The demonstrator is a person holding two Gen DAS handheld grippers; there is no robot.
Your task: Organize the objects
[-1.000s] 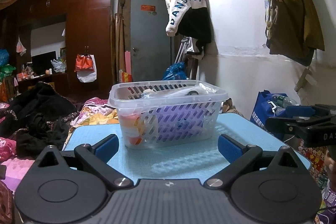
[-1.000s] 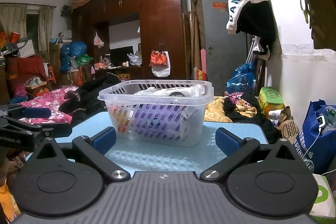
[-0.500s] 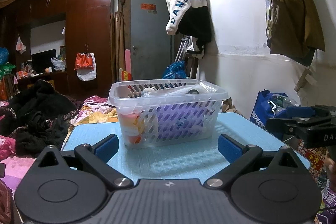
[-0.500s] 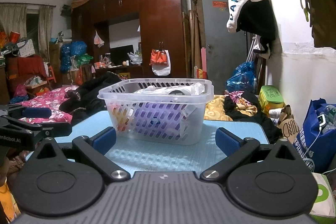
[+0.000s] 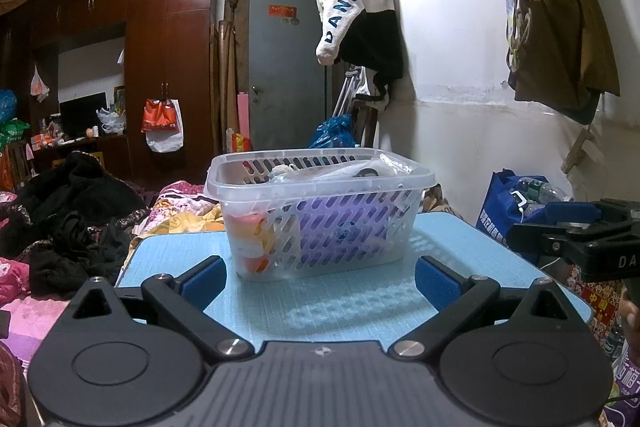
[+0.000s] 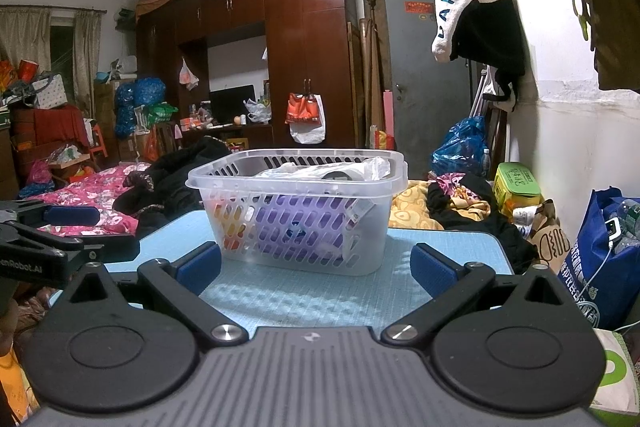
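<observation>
Looking done: basket (image 5: pixel 320 211) at 12 o'clock on the bench (image 5: pixel 340 303) was packed, both hand-held grippers (image 5: pixel 320 281) (image 6: pixel 316 269) spread apart, empty.

cluttered bedroom, wardrobe (image 6: pixel 304 55), hanging clothes (image 6: pixel 476 7)

A cluttered bedroom with white walls. A tall dark red-brown wardrobe (image 6: pixel 304 59) fills the far wall, bundles piled on top. Beside it stands a grey metal door (image 6: pixel 424 75). A white and black garment (image 6: pixel 476 11) hangs on the right wall. Curtains (image 6: pixel 24 39) cover a window at far left. A bed (image 6: pixel 92 195) holds pink floral bedding and dark clothes.
</observation>
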